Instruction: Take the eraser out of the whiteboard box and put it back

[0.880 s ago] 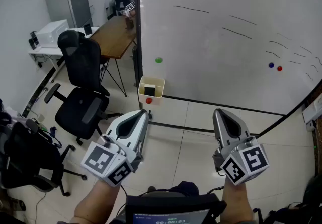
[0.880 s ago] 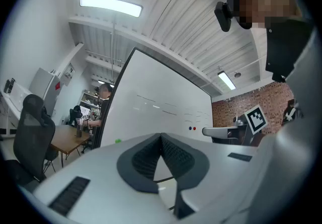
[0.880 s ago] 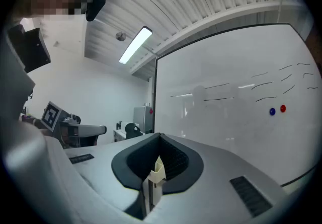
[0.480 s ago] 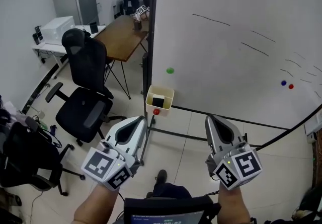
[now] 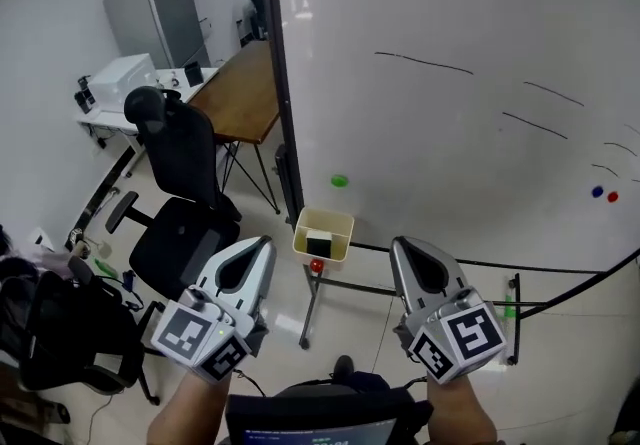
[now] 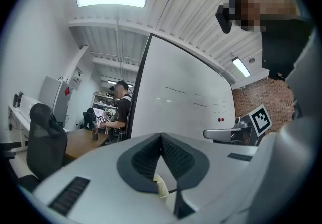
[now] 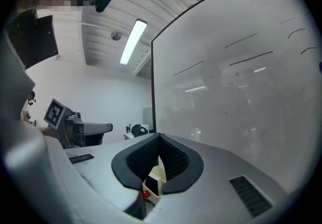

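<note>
A pale yellow whiteboard box (image 5: 324,223) hangs at the lower left of the whiteboard (image 5: 470,103), and the black eraser (image 5: 319,242) stands inside it. A red magnet (image 5: 317,266) sits just under the box. My left gripper (image 5: 262,244) and right gripper (image 5: 402,244) are both held level, short of the box and on either side of it. Each is shut with nothing between its jaws. The right gripper view frames the box (image 7: 156,175), the eraser (image 7: 150,184) and the red magnet (image 7: 146,194) just below its closed tips (image 7: 160,137). In the left gripper view only a sliver of the box (image 6: 160,188) shows.
A black office chair (image 5: 180,195) stands left of the whiteboard's stand leg (image 5: 310,305). A wooden table (image 5: 243,93) and a grey cabinet (image 5: 160,18) are behind it. A black bag (image 5: 55,328) lies at the far left. A person (image 6: 119,104) stands by the table. A green magnet (image 5: 340,180) is above the box.
The view has come closer to the whiteboard and shifted, so the box now sits lower and between the two grippers. Both grippers stay shut and hold nothing.
</note>
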